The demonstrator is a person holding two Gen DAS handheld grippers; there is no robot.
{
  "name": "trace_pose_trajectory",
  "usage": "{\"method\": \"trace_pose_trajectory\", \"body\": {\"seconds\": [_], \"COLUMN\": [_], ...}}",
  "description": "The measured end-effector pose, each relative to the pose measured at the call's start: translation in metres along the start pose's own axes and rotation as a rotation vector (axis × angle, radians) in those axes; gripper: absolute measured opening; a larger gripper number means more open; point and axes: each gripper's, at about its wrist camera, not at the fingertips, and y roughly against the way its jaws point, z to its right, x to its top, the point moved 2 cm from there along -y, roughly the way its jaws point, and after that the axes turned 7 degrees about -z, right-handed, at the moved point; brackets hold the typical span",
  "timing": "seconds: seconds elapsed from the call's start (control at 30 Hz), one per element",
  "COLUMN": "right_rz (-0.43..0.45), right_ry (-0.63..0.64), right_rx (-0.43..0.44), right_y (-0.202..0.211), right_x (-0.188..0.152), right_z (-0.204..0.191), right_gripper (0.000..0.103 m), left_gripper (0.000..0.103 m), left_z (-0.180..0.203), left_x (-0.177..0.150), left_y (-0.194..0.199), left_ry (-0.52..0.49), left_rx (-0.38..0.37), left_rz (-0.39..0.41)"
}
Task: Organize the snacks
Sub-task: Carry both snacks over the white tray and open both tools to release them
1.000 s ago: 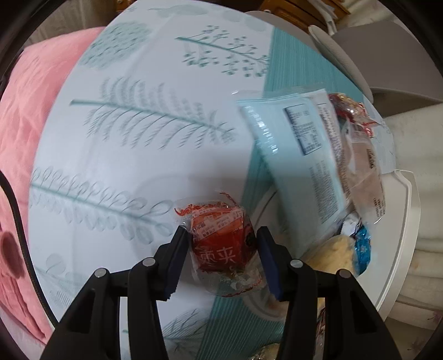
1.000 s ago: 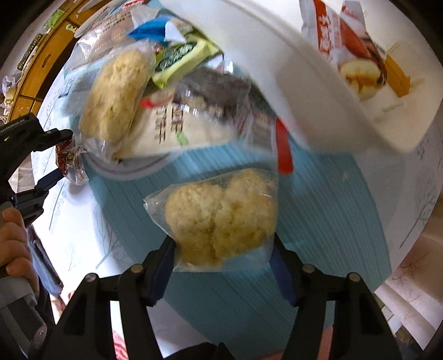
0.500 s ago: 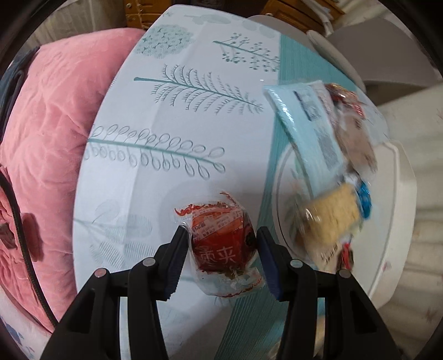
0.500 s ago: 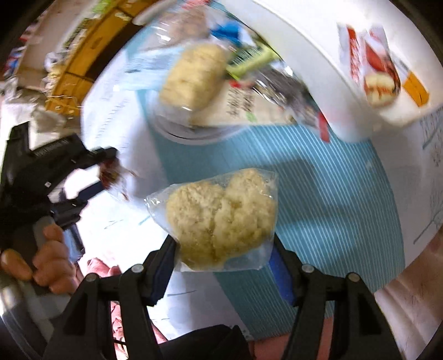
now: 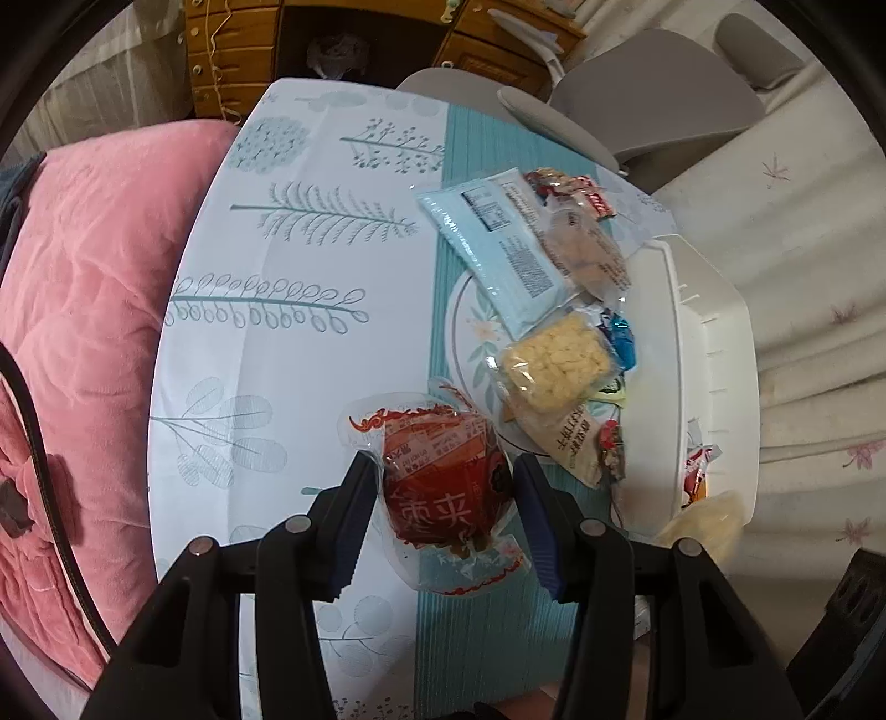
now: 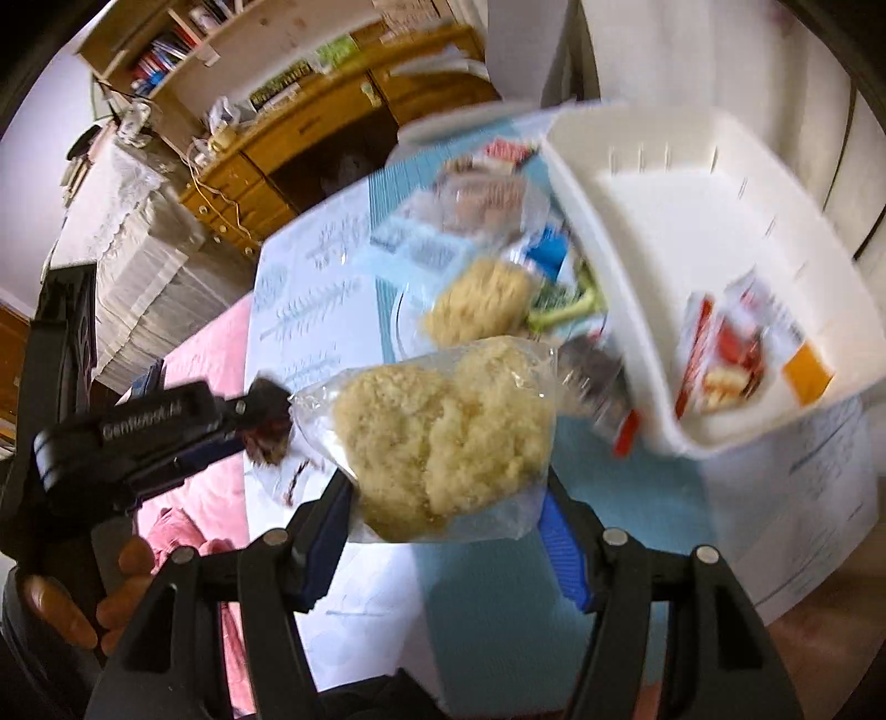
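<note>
My left gripper (image 5: pixel 443 493) is shut on a red snack packet (image 5: pixel 443 482) with white characters, held in the air above the table. My right gripper (image 6: pixel 446 498) is shut on a clear bag of yellow crumbly cake (image 6: pixel 443 432), also lifted. A plate (image 5: pixel 470 338) on the teal runner carries several snack packs, among them a pale blue packet (image 5: pixel 493 243) and a yellow cracker pack (image 5: pixel 554 360). To its right stands a white plastic bin (image 6: pixel 692 232) with a red-and-white snack pack (image 6: pixel 725 354) inside. In the right wrist view the left gripper (image 6: pixel 260 415) shows at the left with its red packet.
The table wears a white cloth with teal leaf prints (image 5: pixel 288 299). A pink quilt (image 5: pixel 83 310) lies along its left side. Grey chairs (image 5: pixel 653 99) and wooden drawers (image 5: pixel 243 50) stand beyond the far edge. A person's hand (image 6: pixel 83 598) holds the left gripper's handle.
Both grippers have risen away from the table with their packets still held. The plate and bin now look smaller and farther below. The right wrist view has rolled, bringing the room's shelves into sight.
</note>
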Motion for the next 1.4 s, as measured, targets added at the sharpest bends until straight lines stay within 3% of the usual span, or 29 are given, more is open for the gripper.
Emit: {"method": "trace_pose_trajectory", "body": {"seconds": [0.1,0.37,0.87,1.4], "right_rz": [0.041,0.129,0.1,0.067], "right_ry": [0.008,0.02,0.053,0.128], "right_rx": [-0.012,-0.057,-0.059,-0.048], "right_y": [0.008,0.04,0.067,0.077], "right_x": [0.008,0.015,0.044,0.087], "right_z": [0.002,0.053,0.154,0.24], "right_gripper": [0.063,0.063,0.064,0.065], "left_gripper": [0.049,0.049,0.049,0.05], "left_z": [0.012,0.057,0.176,0.279], "left_x": [-0.004,-0.016,-0.027,-0.01], "left_y": [0.004,0.007,0.0,-0.038], "left_ry": [-0.014,-0.057,-0.118,-0.167], "left_rx": [-0.024,-0.046,-0.089,-0.108], "left_rz": [0.022,0.059,0.149,0.188]}}
